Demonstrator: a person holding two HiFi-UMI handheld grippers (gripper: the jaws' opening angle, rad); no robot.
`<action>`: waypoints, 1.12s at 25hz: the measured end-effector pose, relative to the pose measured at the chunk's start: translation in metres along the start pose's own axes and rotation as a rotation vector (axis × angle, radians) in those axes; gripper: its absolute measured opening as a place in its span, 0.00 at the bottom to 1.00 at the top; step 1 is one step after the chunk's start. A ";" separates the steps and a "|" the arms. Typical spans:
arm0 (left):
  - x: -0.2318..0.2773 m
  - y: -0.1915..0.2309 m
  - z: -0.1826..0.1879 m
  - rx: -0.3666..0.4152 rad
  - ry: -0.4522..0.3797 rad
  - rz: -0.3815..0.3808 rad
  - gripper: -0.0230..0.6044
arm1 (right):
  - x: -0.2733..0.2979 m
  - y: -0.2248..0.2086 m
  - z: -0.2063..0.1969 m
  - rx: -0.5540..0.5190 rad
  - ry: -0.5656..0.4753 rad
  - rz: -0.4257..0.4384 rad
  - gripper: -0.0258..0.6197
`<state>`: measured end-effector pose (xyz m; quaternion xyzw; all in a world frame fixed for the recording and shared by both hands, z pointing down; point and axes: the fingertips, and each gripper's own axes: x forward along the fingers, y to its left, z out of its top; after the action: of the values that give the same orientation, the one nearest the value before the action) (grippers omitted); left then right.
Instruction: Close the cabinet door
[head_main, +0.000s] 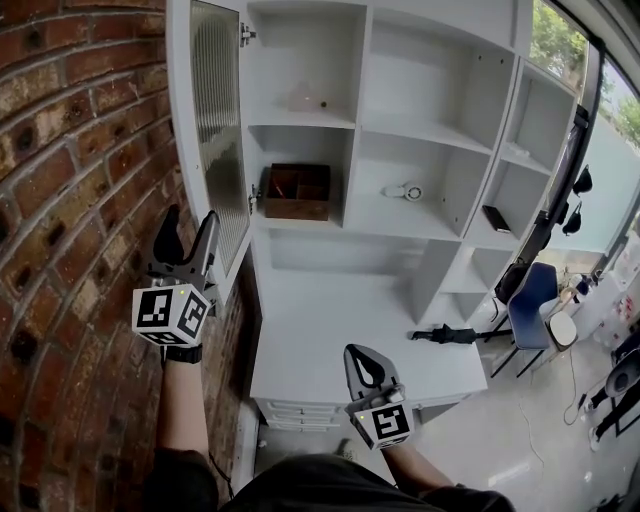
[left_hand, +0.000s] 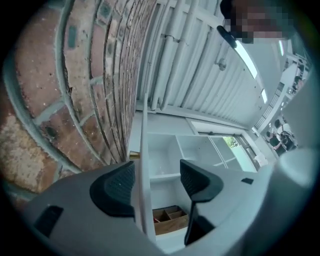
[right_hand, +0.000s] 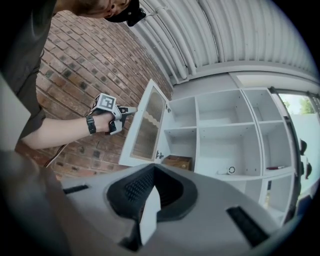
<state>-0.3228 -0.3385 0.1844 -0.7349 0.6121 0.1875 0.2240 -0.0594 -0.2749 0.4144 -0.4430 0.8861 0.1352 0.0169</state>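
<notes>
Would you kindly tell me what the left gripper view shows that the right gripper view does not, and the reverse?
Only the left gripper view: the cabinet door seen edge-on, standing between the left gripper's parted jaws.
Only the right gripper view: the door's ribbed glass face, the person's forearm reaching to the door's outer edge, a round white device on a shelf, and the right gripper with its jaws together.
Both: the brick wall, the white shelves and the wooden box.

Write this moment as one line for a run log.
cabinet door: open | left tongs: open, door edge between jaws | right tongs: shut, apart from door
</notes>
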 end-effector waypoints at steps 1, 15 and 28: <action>0.006 0.002 0.002 0.002 -0.001 -0.002 0.46 | 0.000 -0.002 -0.001 0.002 0.002 -0.005 0.04; 0.051 0.013 0.010 0.079 0.010 0.004 0.35 | -0.007 -0.025 -0.016 0.042 0.010 -0.059 0.04; 0.055 0.024 0.021 0.036 -0.011 0.040 0.17 | -0.018 -0.036 -0.030 0.071 0.039 -0.087 0.04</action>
<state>-0.3360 -0.3756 0.1346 -0.7174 0.6285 0.1851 0.2369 -0.0172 -0.2895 0.4378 -0.4825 0.8705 0.0945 0.0211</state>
